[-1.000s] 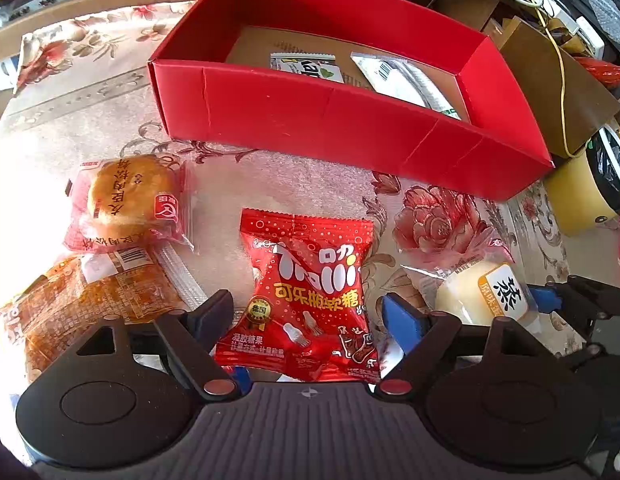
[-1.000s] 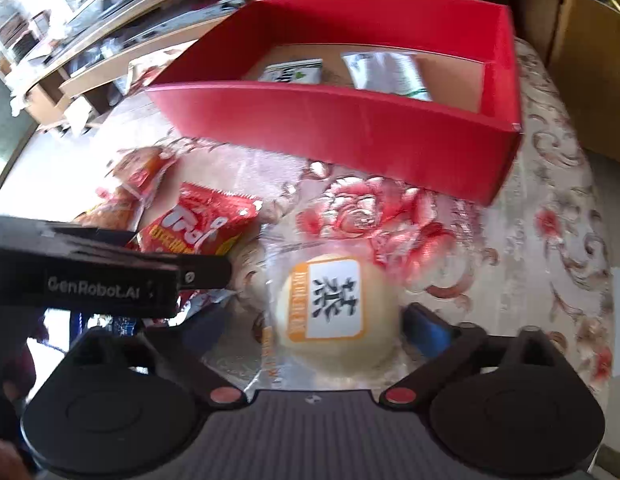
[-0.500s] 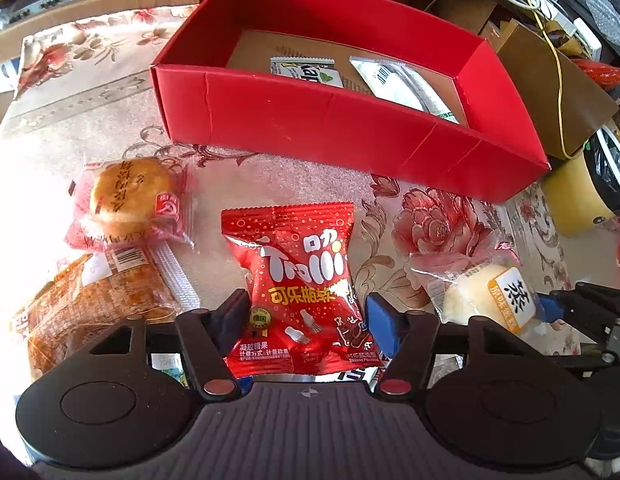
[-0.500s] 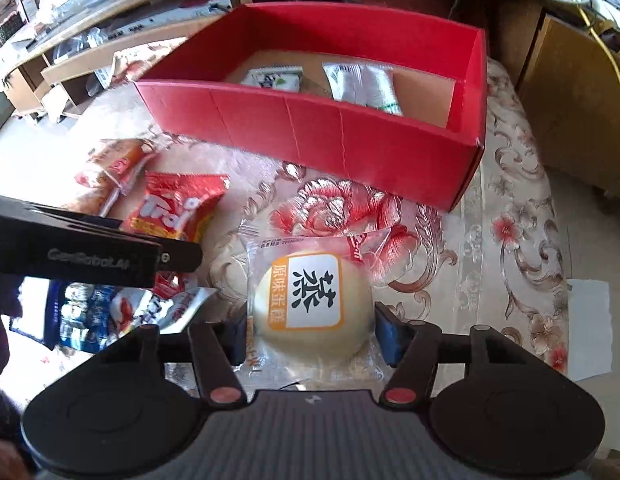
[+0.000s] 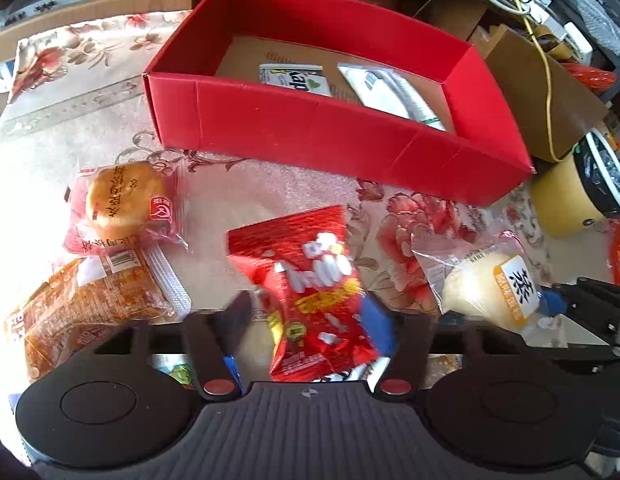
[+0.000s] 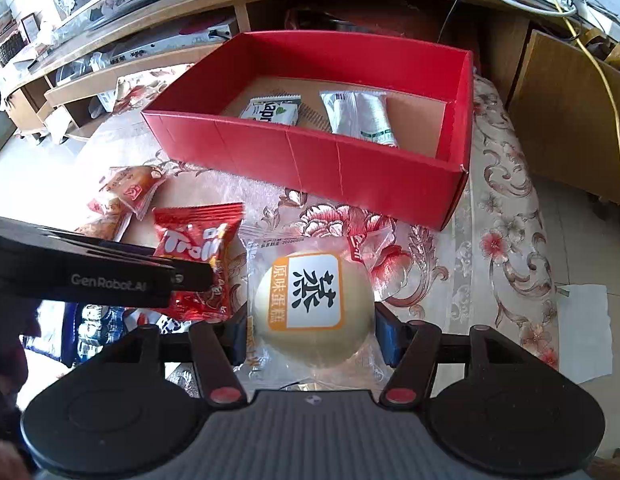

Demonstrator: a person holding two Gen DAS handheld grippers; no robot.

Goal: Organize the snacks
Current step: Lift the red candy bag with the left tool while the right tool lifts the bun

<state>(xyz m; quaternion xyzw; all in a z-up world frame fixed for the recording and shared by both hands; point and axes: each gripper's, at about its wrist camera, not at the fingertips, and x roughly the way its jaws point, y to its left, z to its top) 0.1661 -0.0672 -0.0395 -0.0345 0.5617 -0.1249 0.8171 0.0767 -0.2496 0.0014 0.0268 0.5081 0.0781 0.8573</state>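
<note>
Left tongs point(image 5: 306, 312) now clamped on red gummy bag point(image 5: 310, 288), tilted, seemingly lifting (blurred) | right tongs point(image 6: 310, 328) closed around steamed cake point(image 6: 312, 308) | red box point(image 6: 310, 160) next

"GenRobot.AI" runs along the black left gripper point(image 6: 182, 280) at the frame's left edge. The steamed cake wrapper point(image 6: 310, 304) at centre carries a big 蒸 above 原味蛋糕, and the red candy bag point(image 6: 198, 256) beside it reads "Trolli", partly hidden.
</note>
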